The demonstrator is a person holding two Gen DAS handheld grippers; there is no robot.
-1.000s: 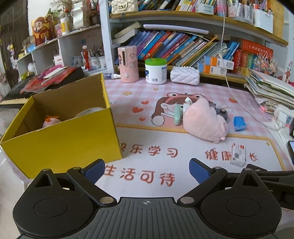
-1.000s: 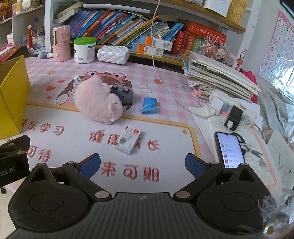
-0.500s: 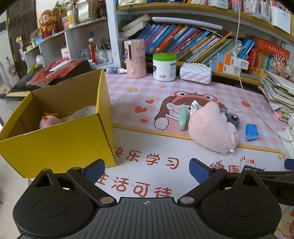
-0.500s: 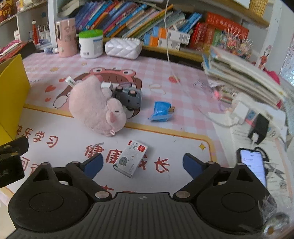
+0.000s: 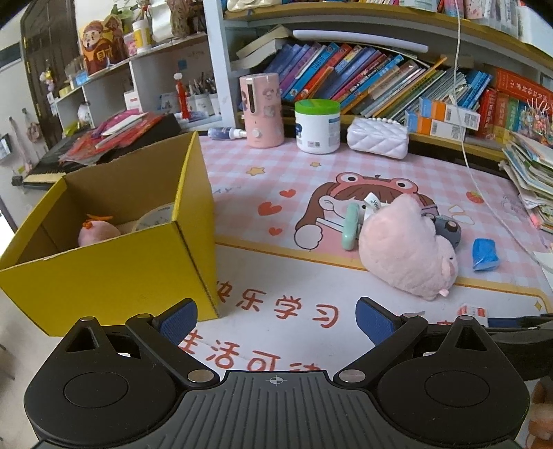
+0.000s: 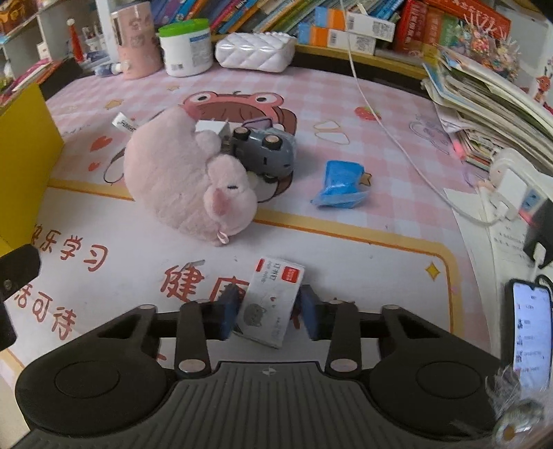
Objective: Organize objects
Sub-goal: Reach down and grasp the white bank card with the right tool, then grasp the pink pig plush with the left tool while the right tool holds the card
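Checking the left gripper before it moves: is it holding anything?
No, the left gripper is open, with only the printed mat between its fingers.

Desk surface carries a pink checked cartoon mat [image 5: 432, 165]. Behind the mat, a bookshelf [image 5: 380, 24] holds slanted books. Left of it stands a grey shelving unit [image 5: 138, 79].

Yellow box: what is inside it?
Inside the yellow box, a pink plush with an orange tuft and a round whitish roll, maybe tape, are visible. The front wall covers the floor and lower parts, so other contents cannot be seen.
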